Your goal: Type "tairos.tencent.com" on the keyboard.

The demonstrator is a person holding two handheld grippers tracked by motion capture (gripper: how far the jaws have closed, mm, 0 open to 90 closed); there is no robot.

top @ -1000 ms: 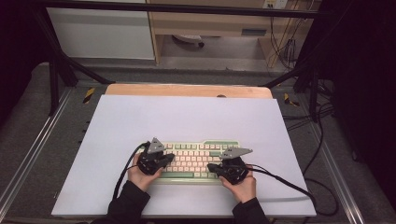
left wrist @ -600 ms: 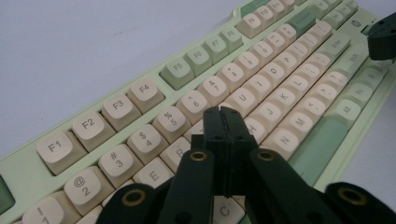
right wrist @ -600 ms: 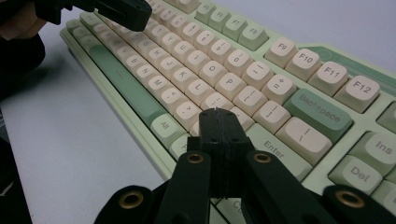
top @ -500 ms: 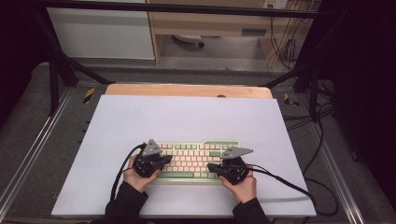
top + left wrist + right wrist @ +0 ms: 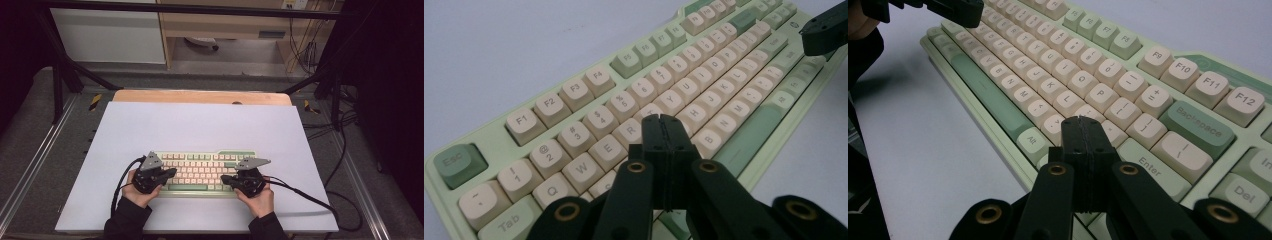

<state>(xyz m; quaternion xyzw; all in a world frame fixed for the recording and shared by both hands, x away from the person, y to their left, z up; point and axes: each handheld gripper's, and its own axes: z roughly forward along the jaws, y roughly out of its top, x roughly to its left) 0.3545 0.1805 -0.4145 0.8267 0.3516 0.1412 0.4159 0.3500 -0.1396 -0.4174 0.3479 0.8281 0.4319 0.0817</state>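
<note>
One keyboard (image 5: 202,171); two tools, left (image 5: 663,120) and right (image 5: 1084,121), both pressed closed, empty.

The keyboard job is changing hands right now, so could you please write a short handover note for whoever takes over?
Left claw: shut, empty, tip over the left letter keys near R and T; contact cannot be told.
Right claw: shut, empty, tip over the right-hand keys below P, near Enter.
The pale green keyboard with cream keycaps lies flat near the front edge of the white table mat, between both hands.
Done: both claws closed and placed over the keys.
Left: probably pressing keys with the closed tips; which ones is unclear.
</note>
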